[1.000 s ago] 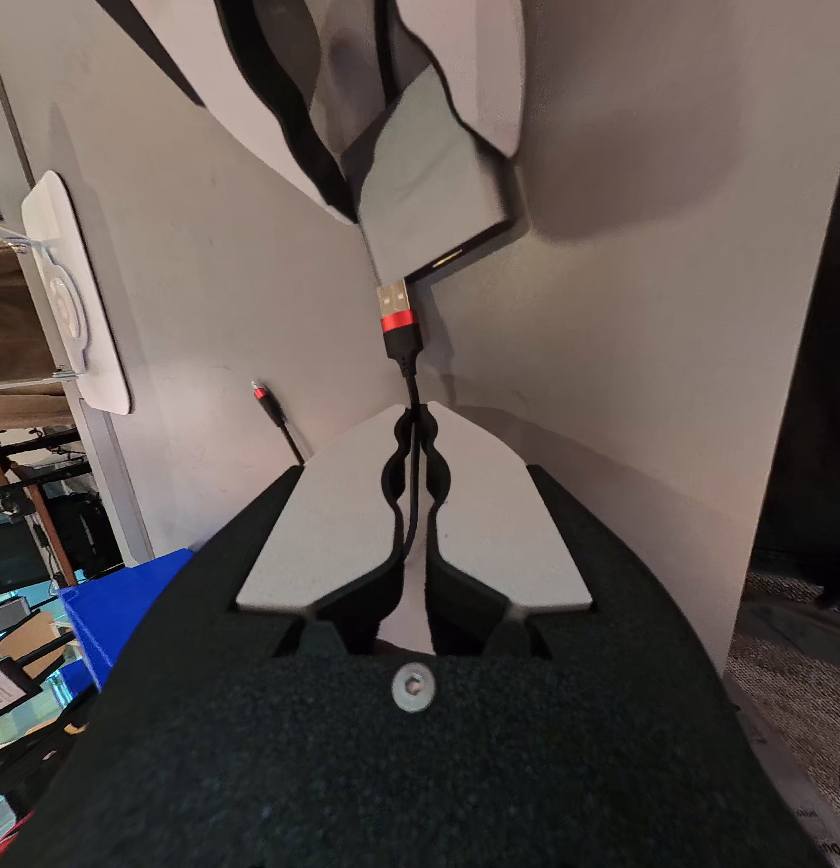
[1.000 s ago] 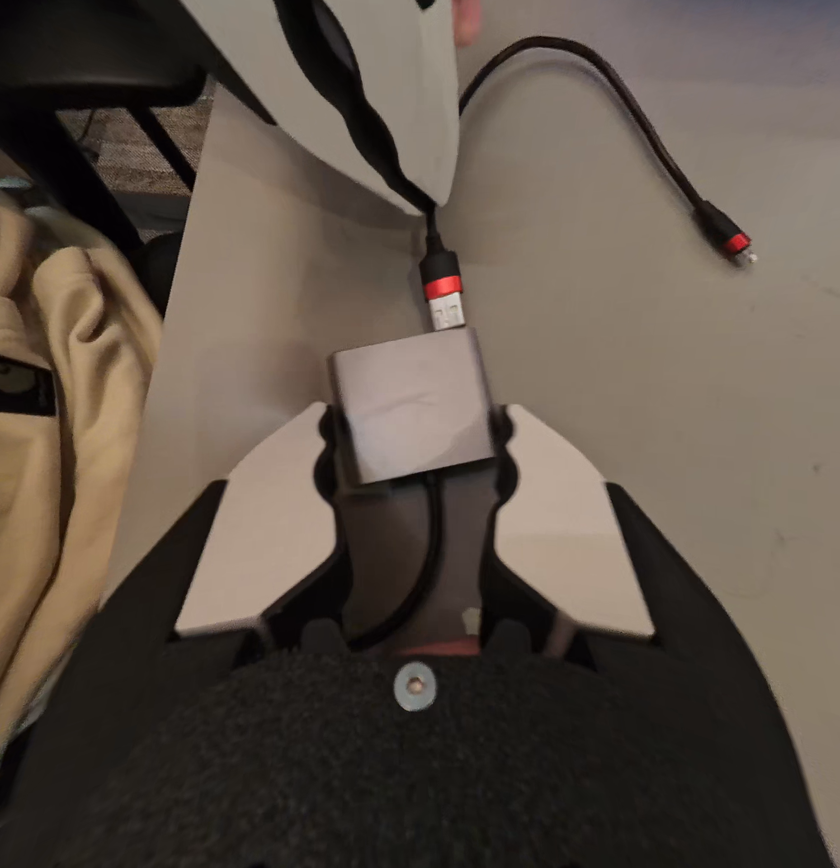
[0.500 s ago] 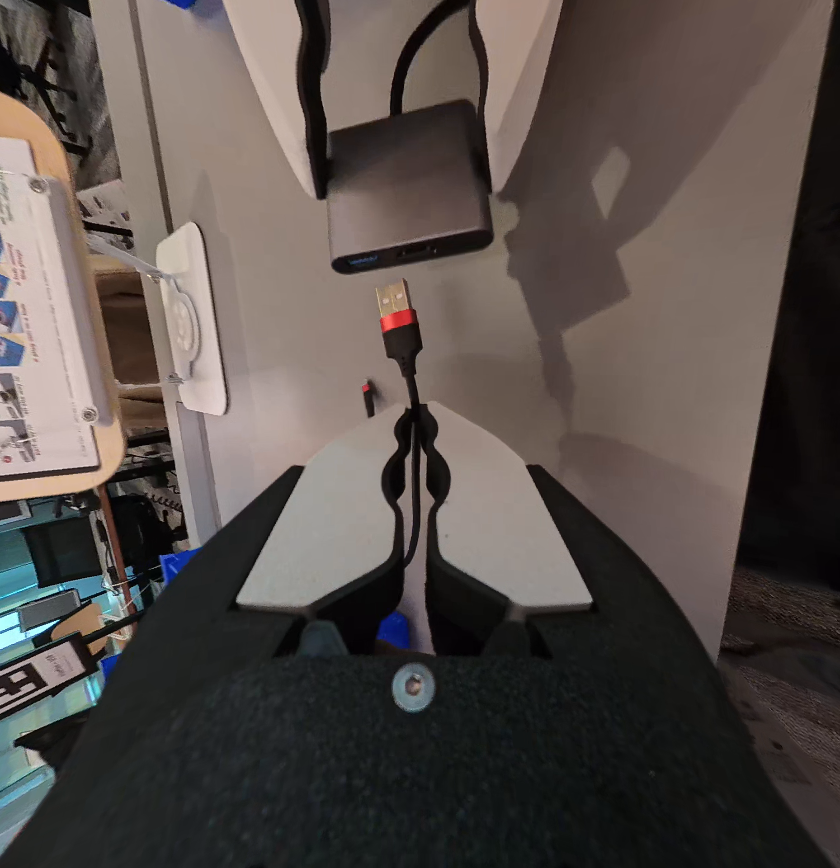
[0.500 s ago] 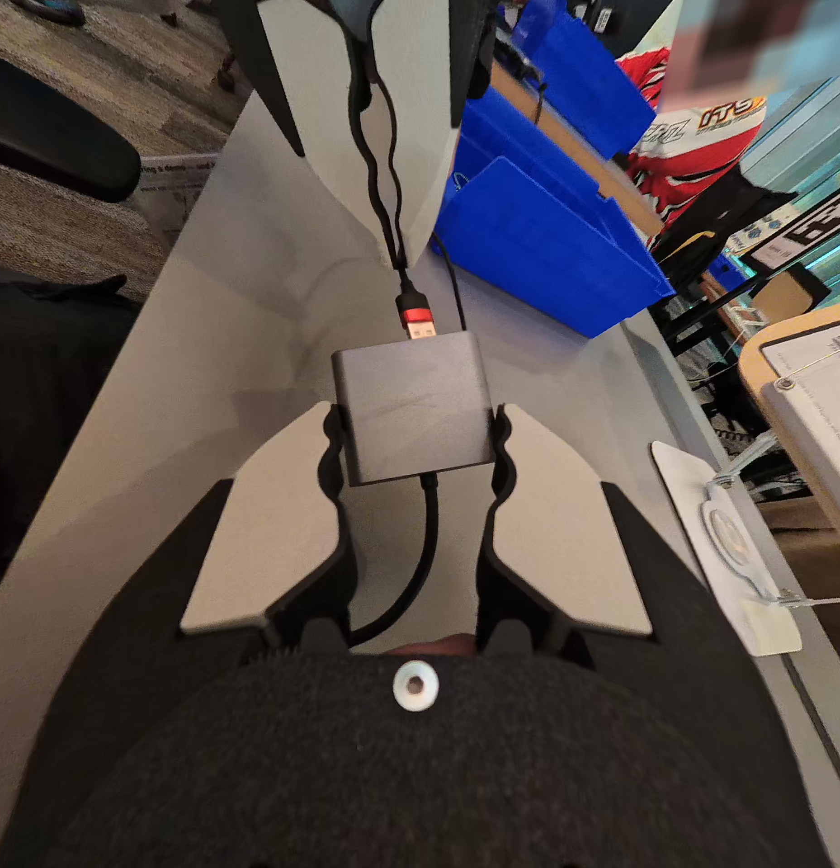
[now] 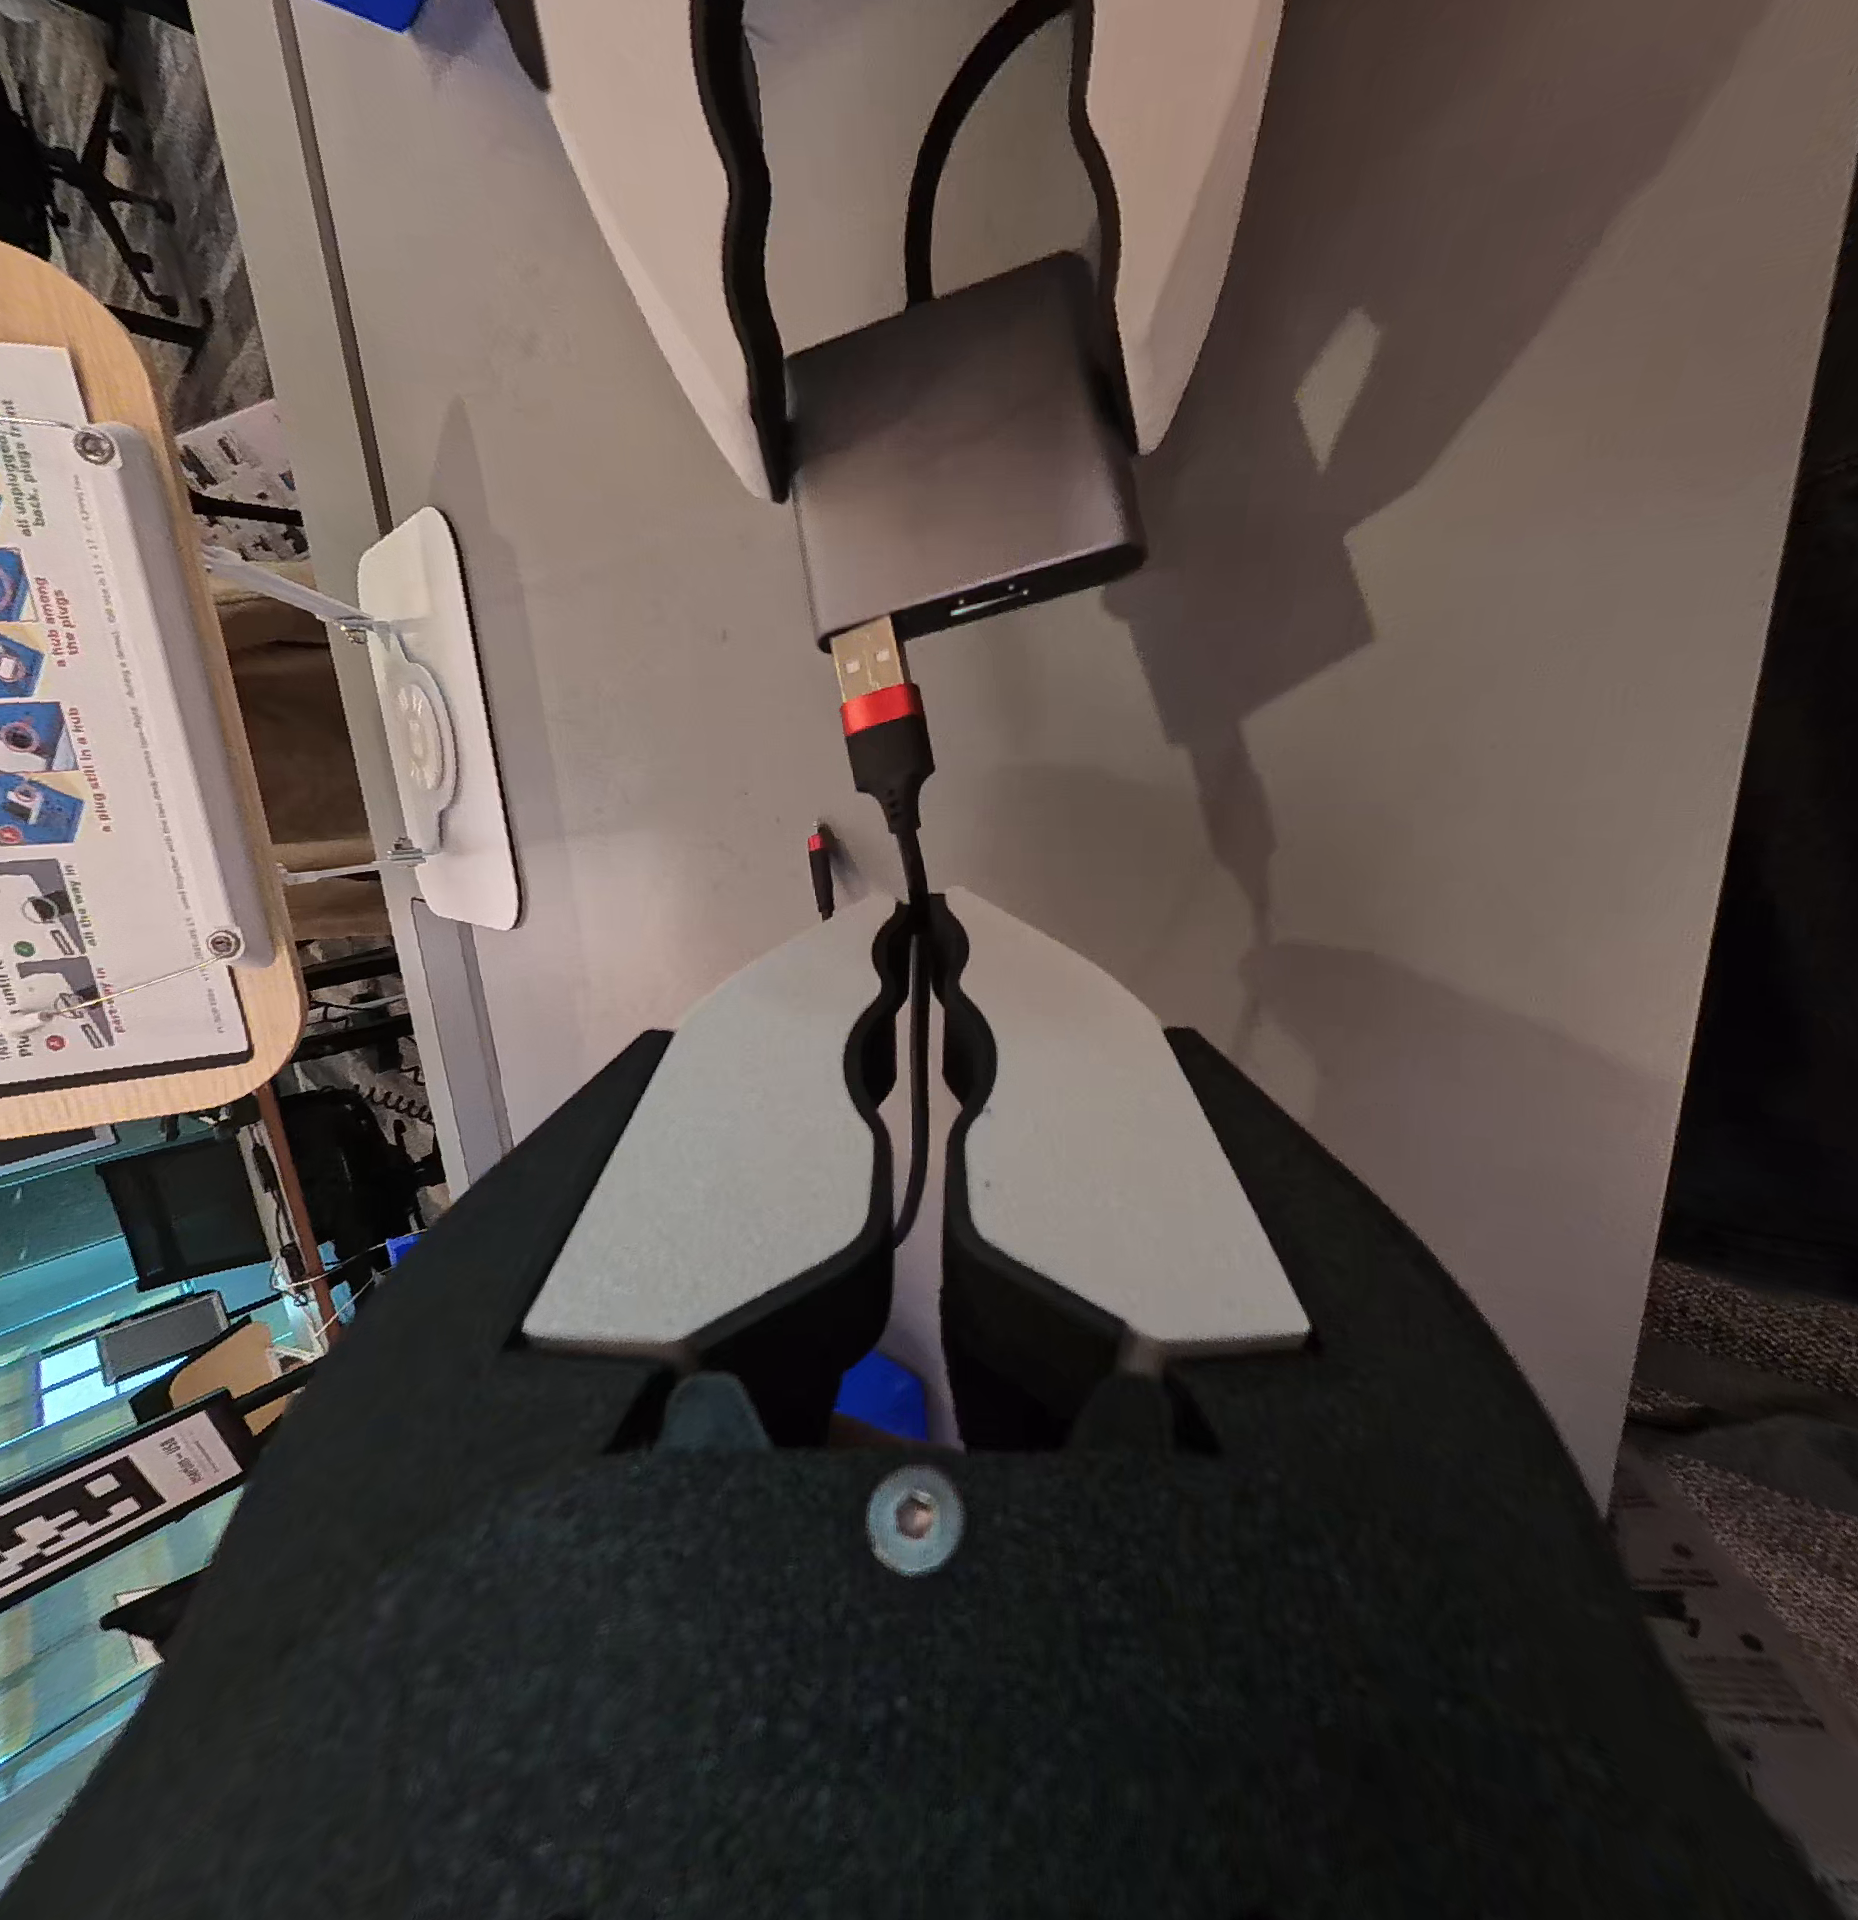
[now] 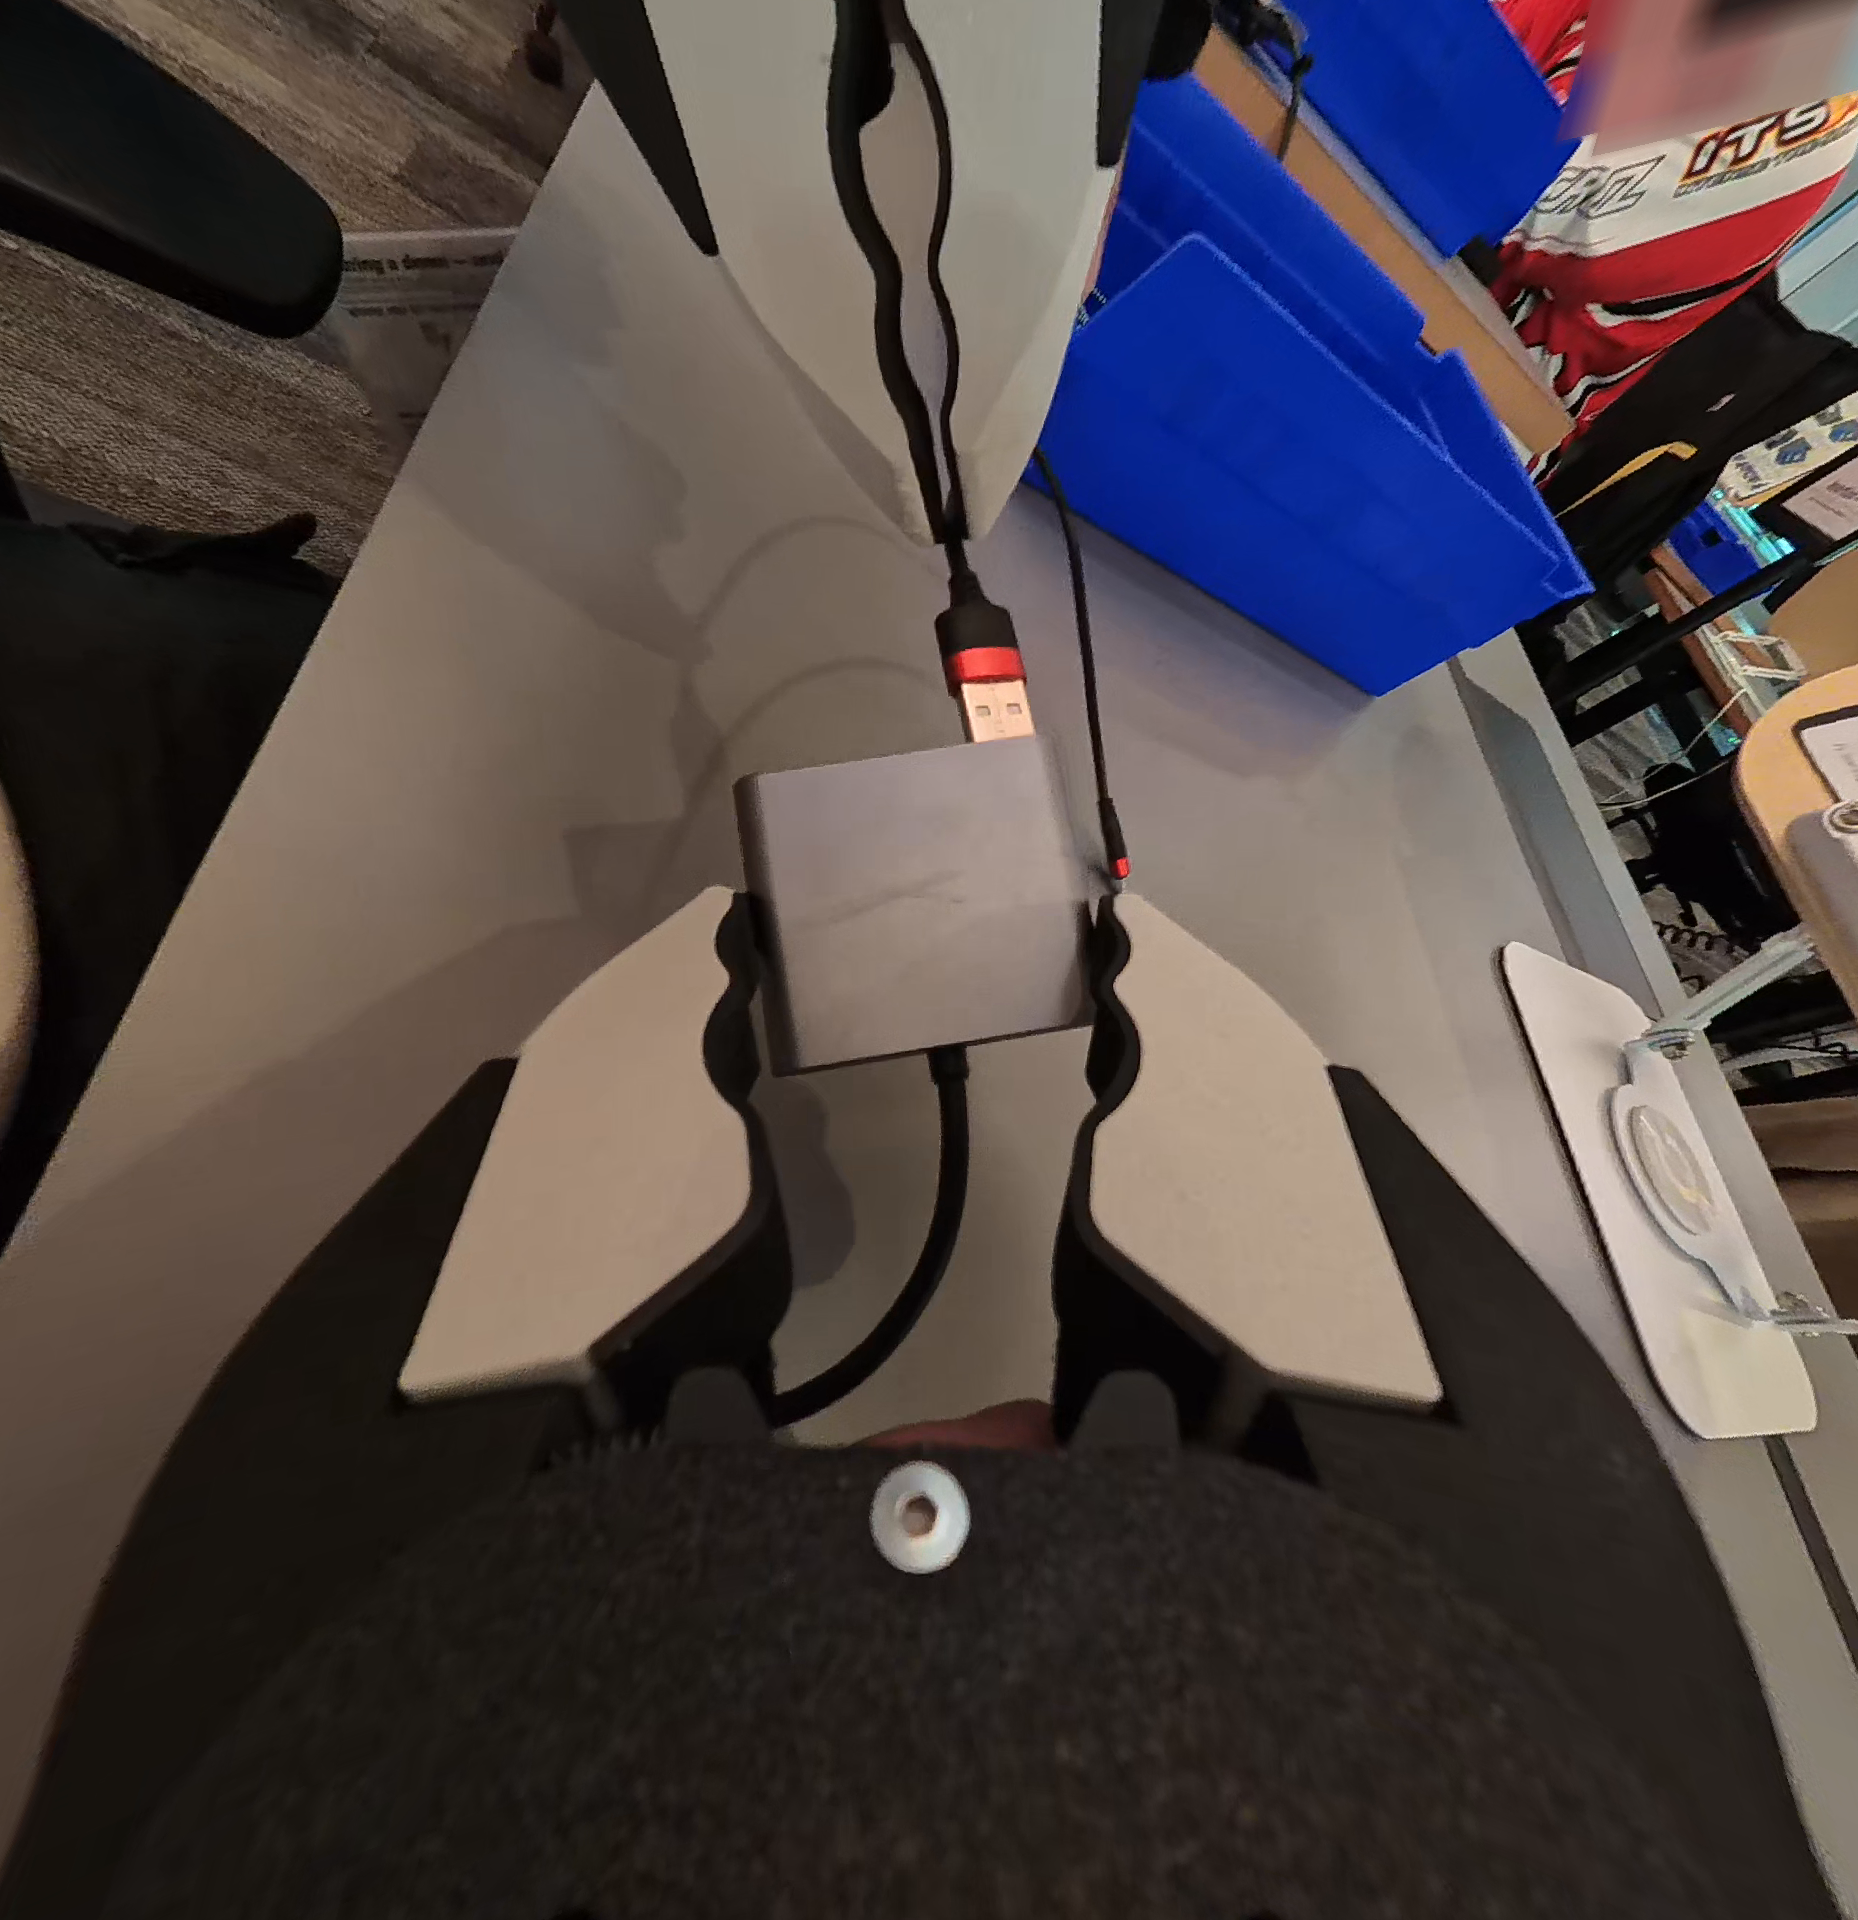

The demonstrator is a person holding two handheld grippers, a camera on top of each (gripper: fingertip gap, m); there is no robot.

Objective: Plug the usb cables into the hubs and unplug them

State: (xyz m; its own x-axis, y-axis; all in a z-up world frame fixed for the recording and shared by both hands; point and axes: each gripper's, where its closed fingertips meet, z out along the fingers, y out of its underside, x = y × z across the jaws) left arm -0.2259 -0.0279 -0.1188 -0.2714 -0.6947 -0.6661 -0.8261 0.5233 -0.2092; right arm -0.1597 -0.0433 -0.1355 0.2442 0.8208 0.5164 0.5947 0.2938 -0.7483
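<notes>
Between my right gripper (image 6: 914, 914) jaws sits the dark grey metal hub (image 6: 909, 899), clamped by its sides so its ports face outward. My left gripper (image 5: 920, 914) pinches the black red-collared USB cable (image 5: 883, 717) behind its plug, tip just entering a port.

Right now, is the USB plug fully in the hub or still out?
Not fully in: the plug meets the hub at its port, its metal shell mostly exposed.
</notes>
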